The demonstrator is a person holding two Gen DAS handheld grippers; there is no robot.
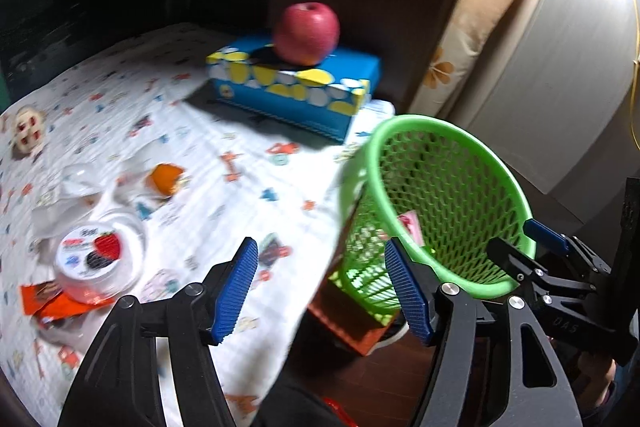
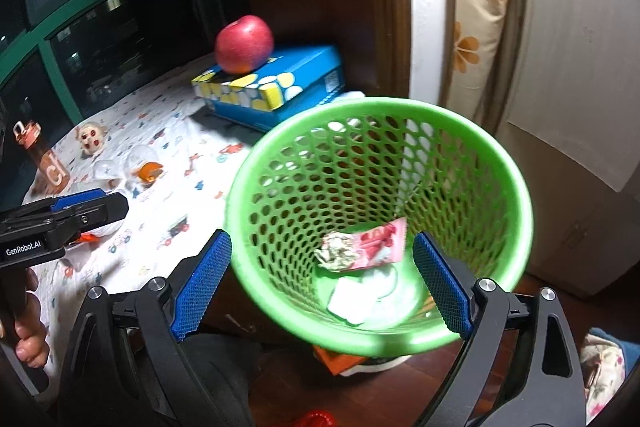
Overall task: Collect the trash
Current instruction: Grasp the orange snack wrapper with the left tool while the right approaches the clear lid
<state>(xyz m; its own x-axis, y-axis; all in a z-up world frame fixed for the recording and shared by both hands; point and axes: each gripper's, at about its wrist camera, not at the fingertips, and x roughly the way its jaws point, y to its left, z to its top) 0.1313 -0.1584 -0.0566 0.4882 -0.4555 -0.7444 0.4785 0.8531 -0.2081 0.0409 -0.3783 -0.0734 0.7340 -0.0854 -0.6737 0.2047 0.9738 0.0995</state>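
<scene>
A green mesh basket stands beside the table's right edge; it also shows in the left wrist view. Inside lie a crumpled paper ball, a pink wrapper and white scraps. My right gripper is open and empty, just over the basket's near rim. My left gripper is open and empty above the table's right edge. On the table lie a clear yogurt cup, an orange wrapper, an orange-filled clear packet and clear plastic.
A red apple sits on a blue tissue box at the table's back. A small doll head lies at the left. An orange bottle stands at the table's far left. A wall and curtain are right of the basket.
</scene>
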